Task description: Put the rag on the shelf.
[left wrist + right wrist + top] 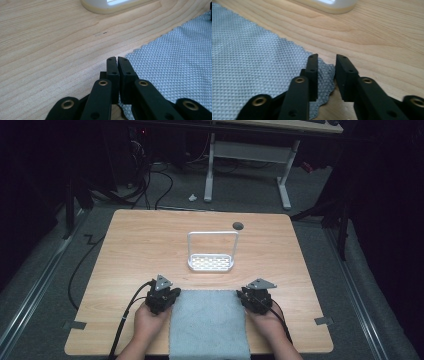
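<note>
Left tool (162, 296) at the far left corner of the grey cloth (209, 324), jaws brought together; from the left tool's own camera, pads (117, 65) nearly meeting right at the cloth's (175, 65) corner, whether a fold is pinched between them not clear. Right tool (256, 298) at the far right corner, jaws apart, with the wavy corner of the cloth (249, 60) lying between them and slightly lifted against the left-hand jaw, not squeezed by both pads. Held by a hand each, forearms entering from the near edge of the counter (140, 240).

Cloth spread flat on the near middle of the counter, its near edge hanging over the counter's front, waffle-textured, pale blue-grey.

Beyond the cloth, near the counter's centre: small white rack (211, 262), a shallow perforated tray with a tall wire hoop rising from its ends. Tray bare, holding no item. Rim of that tray (105, 7) visible at the top of both tool cameras (332, 6), well apart from the jaws.

Round cable hole (238, 225) in the counter just behind the rack.
</note>
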Demonstrator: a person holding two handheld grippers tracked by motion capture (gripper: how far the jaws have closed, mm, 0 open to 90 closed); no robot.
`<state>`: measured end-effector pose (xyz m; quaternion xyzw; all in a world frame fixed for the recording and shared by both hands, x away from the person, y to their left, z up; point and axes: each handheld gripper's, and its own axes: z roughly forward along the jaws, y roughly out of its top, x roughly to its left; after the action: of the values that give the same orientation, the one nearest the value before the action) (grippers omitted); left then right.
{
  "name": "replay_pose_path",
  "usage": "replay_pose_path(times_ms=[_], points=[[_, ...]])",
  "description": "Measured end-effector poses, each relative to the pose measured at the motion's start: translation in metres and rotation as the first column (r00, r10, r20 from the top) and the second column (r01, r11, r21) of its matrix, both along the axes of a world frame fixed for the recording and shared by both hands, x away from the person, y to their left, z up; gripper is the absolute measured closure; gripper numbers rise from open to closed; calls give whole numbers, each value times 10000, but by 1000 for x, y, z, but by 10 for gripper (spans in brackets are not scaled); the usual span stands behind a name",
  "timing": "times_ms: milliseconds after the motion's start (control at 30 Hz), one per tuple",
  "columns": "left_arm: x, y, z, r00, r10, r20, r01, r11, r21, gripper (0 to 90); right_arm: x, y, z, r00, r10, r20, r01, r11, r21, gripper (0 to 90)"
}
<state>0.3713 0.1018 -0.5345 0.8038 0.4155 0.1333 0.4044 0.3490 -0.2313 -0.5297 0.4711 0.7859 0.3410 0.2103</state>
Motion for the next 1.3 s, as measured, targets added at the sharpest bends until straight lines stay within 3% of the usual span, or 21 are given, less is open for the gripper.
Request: replay_pose_path(times_ms=[133, 300, 500, 733, 900, 1033, 1233, 1300], points=[[-3, 1, 1, 9998, -117, 136, 118, 9999, -37, 877, -5, 2, 0, 9996, 295, 43, -295, 9995, -89, 881], [-7, 3, 1, 9991, -190, 379, 200, 9995, -257, 879, -8, 3, -1, 9985, 430, 324, -423, 9988, -237, 891], [-9, 5, 3, 9987, -157, 477, 177, 9990, -410, 879, -14, 2, 3, 9972, 396, 631, -399, 9992, 32, 891], [-22, 6, 8, 9957, 126, 915, -33, 9949, -1009, 879, -23, 4, 13, 9909, 611, 1200, -658, 9972, 358, 893], [-27, 8, 14, 9900, 255, 1388, -81, 9923, -1240, 881, -29, 3, 20, 9844, 620, 1645, -717, 9960, 537, 895], [-32, 8, 22, 9835, 270, 1791, -13, 9898, -1423, 882, -34, 2, 29, 9728, 569, 2243, -748, 9946, 722, 895], [-39, 5, 37, 9747, 289, 2216, 116, 9836, -1797, 883, -37, 1, 35, 9654, 489, 2563, -712, 9944, 785, 895], [-41, 3, 41, 9721, 243, 2334, 184, 9837, -1790, 883, -38, 0, 39, 9603, 408, 2759, -711, 9924, 1007, 895]])
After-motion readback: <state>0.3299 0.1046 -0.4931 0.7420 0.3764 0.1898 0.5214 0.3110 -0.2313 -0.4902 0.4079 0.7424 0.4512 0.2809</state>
